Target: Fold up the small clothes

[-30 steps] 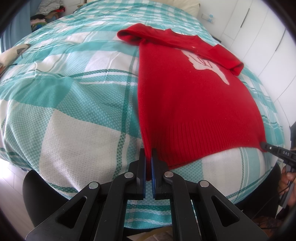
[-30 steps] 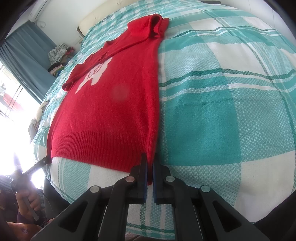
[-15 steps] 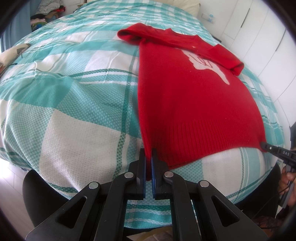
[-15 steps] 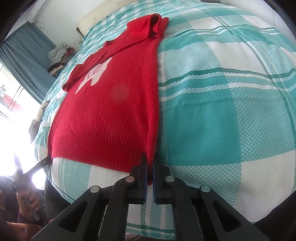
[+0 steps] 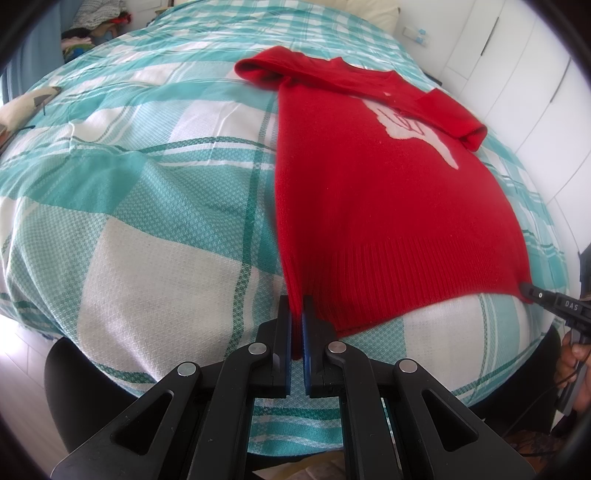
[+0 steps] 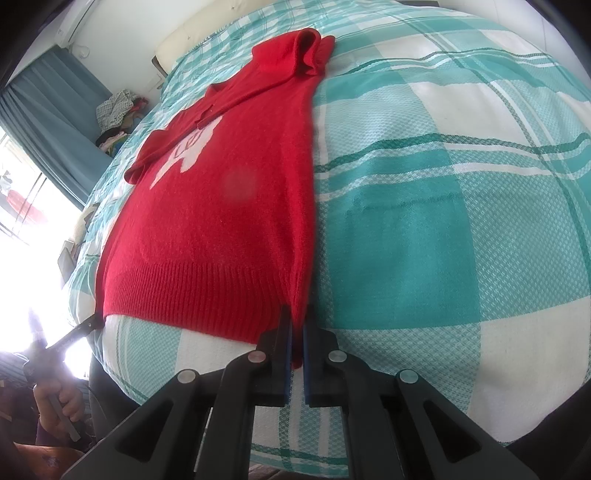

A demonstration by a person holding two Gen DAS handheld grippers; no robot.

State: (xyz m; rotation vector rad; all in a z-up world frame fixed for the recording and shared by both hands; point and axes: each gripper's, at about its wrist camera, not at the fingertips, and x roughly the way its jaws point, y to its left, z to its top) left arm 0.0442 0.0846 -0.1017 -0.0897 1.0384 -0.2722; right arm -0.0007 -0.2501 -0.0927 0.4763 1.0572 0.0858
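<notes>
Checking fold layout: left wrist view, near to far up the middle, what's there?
Left gripper, jaws shut on the hem corner → red sweater ribbed hem → its white motif → its folded-in sleeves → checked bedspread → pillow.

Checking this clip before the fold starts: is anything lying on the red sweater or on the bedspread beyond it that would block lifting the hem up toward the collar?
Nothing visible does. The left gripper and right gripper each pinch a hem corner of the red sweater. Its front is bare, both sleeves are folded inward, and the checked bedspread beside it is free of objects.
</notes>
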